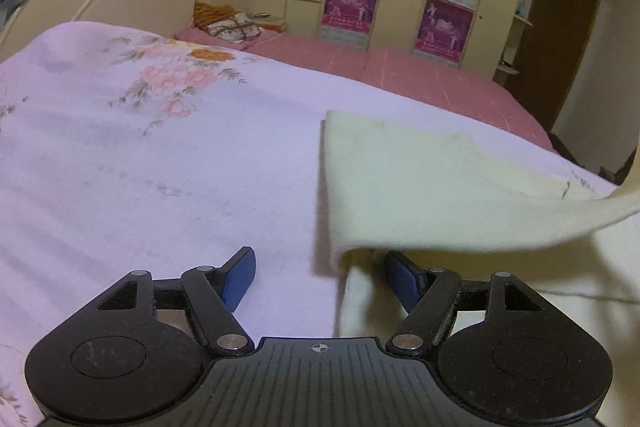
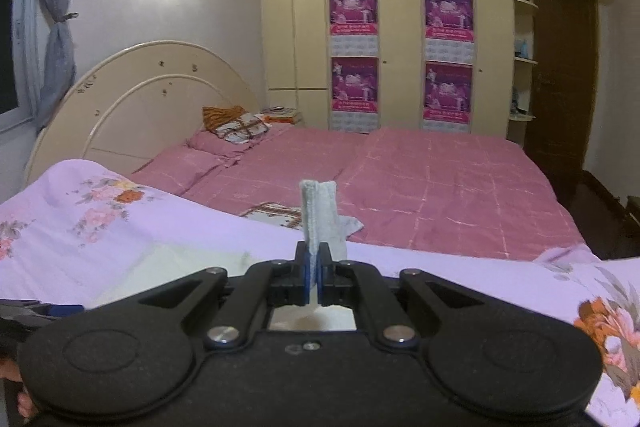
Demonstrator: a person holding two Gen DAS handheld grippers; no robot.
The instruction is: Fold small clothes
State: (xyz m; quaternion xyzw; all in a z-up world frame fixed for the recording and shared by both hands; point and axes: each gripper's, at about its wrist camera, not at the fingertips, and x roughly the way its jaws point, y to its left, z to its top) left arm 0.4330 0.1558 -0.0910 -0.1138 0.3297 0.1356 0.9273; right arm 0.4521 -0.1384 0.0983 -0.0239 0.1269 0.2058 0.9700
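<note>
Cream cloth (image 1: 420, 187) lies on the lilac floral sheet (image 1: 160, 155) at the right of the left wrist view, its left edge running straight from far to near and one layer lifted and curling over toward the right. The left gripper (image 1: 320, 277) stands wide open with nothing between its blue pads; its right finger sits under the raised fold just beside the cloth's left edge, the left finger (image 1: 240, 277) over bare sheet. Broad open sheet stretches left and far of that edge. The right gripper (image 2: 314, 267) is pinched fully closed on a corner of the cloth (image 2: 320, 215), which stands up above the pads. Beyond lie the pink bedspread (image 2: 440, 187), headboard (image 2: 152, 99) and wardrobe (image 2: 400, 27).
</note>
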